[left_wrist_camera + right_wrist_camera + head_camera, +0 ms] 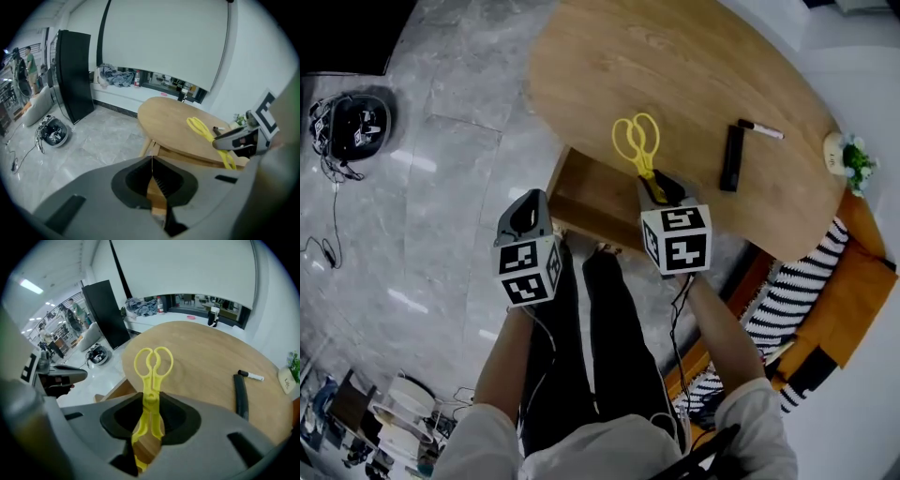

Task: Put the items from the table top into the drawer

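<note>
Yellow plastic scissors [636,141] stick up out of my right gripper [661,190], which is shut on their blade end. Their looped handles hang over the wooden table [675,66]. In the right gripper view the scissors [151,376] run straight out between the jaws of the right gripper [146,427]. An open wooden drawer [586,197] juts from the table's near edge, just left of that gripper. My left gripper [525,216] hovers over the floor by the drawer's left corner. Its fingertips meet with nothing between them in the left gripper view [151,164]. A black bar [732,157] and a marker [759,129] lie on the table.
A small potted plant [848,157] stands at the table's right end. An orange seat with a striped cushion [811,281] sits below the table at right. A round black device [356,124] with cables lies on the grey floor at far left. The person's legs [591,356] are under the grippers.
</note>
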Motion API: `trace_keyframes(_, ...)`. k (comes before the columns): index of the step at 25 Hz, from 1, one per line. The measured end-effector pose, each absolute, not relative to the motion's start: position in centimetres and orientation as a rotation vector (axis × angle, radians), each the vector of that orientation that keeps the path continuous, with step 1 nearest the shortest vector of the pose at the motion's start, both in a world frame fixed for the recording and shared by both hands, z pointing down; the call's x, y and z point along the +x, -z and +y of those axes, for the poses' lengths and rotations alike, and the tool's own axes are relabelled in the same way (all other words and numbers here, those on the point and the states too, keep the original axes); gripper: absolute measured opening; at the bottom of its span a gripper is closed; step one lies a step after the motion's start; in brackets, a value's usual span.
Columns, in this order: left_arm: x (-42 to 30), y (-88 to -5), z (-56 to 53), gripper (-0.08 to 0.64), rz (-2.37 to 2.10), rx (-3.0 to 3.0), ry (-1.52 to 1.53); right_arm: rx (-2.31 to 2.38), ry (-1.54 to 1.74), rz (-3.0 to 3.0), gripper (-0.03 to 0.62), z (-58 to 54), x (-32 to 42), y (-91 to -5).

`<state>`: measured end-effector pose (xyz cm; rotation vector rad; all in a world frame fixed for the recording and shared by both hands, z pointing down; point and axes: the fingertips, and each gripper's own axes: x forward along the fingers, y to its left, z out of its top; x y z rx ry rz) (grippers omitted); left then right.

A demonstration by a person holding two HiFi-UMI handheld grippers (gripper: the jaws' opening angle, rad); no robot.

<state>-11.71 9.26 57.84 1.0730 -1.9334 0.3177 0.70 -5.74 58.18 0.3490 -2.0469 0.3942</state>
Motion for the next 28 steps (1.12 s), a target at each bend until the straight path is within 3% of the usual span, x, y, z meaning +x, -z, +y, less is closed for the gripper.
trace_keyframes(13,-10.3,-59.3,14.6,0.011,-1.976,0.945,-0.269,-0.136,-0.148,-1.982,0.107,3.8,1.9,-60.8)
trace_keyframes(17,-10.1,-59.6,15.3,0.011,-1.973,0.935,-0.275,-0.142,-0.253,-1.976,0.209,4.7,2.3,-61.7)
trace_keyframes(28,-9.3,-58.9,12.1,0.011,-1.942,1.033,-0.327,0.055,-0.346,-1.990,0.181,1.1,5.2,-61.1)
